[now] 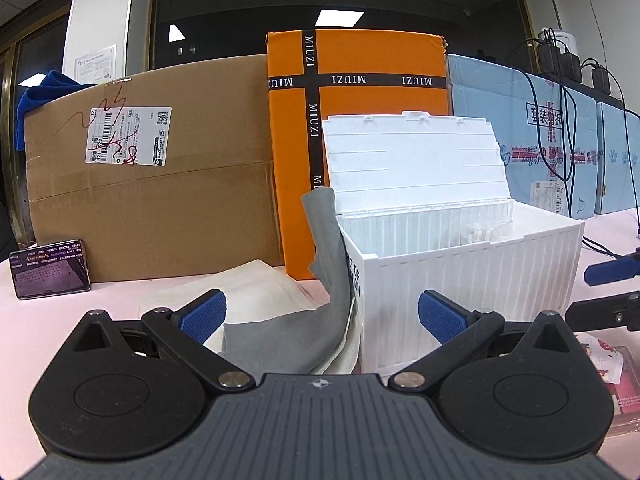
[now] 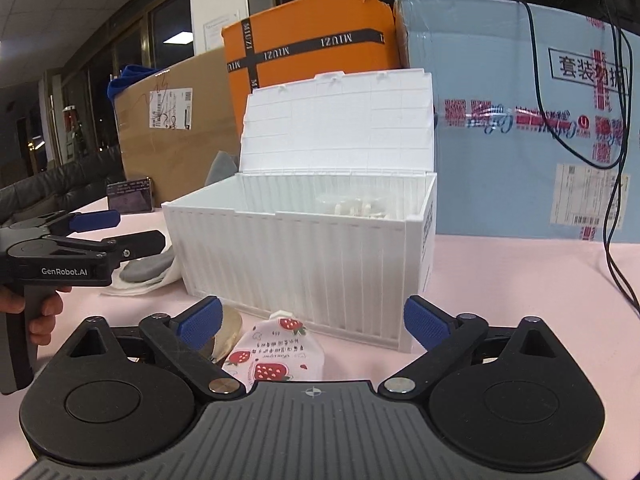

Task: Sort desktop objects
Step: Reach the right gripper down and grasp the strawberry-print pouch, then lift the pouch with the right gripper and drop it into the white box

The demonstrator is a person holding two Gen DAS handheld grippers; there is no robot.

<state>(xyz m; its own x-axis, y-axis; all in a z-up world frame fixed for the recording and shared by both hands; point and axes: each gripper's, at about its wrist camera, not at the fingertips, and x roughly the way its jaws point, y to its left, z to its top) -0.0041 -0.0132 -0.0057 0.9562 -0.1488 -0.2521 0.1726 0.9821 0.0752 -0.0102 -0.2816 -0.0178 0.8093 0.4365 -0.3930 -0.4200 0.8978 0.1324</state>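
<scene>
White container-style storage box [image 2: 304, 256] on counter [image 2: 520, 300], lid propped open to receive items. Strawberry-print packet [image 2: 266, 354] just ahead of right tool [image 2: 312, 326], spread, empty. Left tool [image 1: 320, 314] spread before grey cloth [image 1: 304, 320] draped against box side.

Open white bin [image 2: 304, 256] behind strawberry pouch [image 2: 272, 356]

Both wrist views low, close, facing white storage box [image 1: 460, 280] [image 2: 304, 256]; left view from its left end.
</scene>
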